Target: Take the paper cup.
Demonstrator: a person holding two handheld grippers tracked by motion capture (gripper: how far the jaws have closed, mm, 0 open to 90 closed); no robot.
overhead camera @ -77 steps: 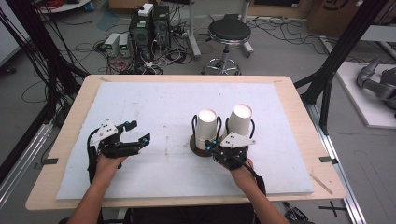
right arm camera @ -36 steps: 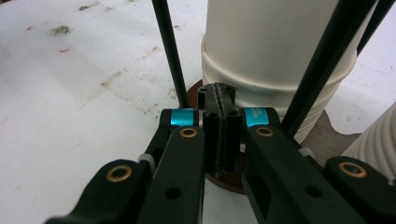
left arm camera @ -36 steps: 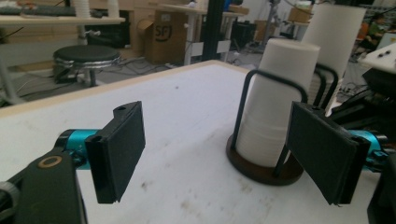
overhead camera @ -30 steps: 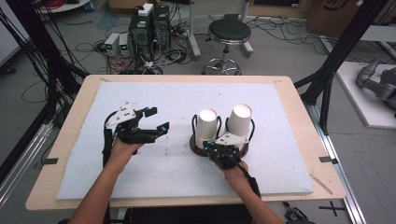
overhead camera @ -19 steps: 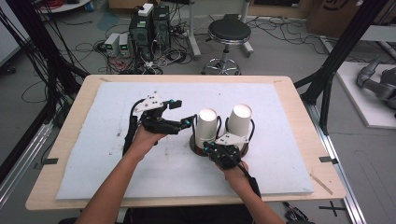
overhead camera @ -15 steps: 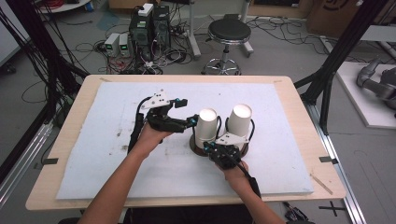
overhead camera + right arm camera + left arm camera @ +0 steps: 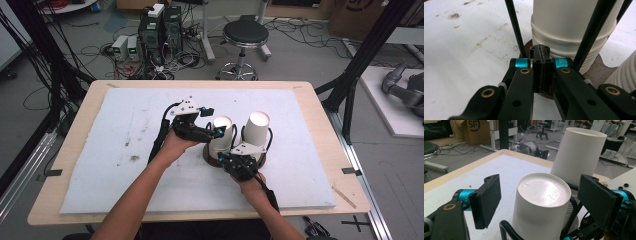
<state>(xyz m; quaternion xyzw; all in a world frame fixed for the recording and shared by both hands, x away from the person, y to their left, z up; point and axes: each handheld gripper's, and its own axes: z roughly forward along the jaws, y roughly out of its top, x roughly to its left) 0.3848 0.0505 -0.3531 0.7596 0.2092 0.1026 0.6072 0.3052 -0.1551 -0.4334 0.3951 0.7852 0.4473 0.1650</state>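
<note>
White paper cups stand upside down in a wire cup holder (image 7: 270, 137) near the middle of the surface (image 7: 125, 145), and we judge the step in hand to be lifting the near cup (image 7: 221, 137) off its stack. To do it well, we should centre the left tongs (image 7: 541, 195) on that cup, with both pads level and below its closed end, and squeeze only enough to hold, since thin paper buckles. Then we pull straight up along the cup's axis, so that the ribbed cup beneath stays seated and the far cup (image 7: 256, 131) is not knocked.

Our left tongs stand wide open, one pad on each side of the near cup, and neither touches it. Our right tongs (image 7: 541, 72) are fully closed at the holder's brown base (image 7: 596, 70), low beside the wires. Whether they pinch the edge of that base we cannot tell. We keep them pressed there, steadying the holder during the pull.
</note>
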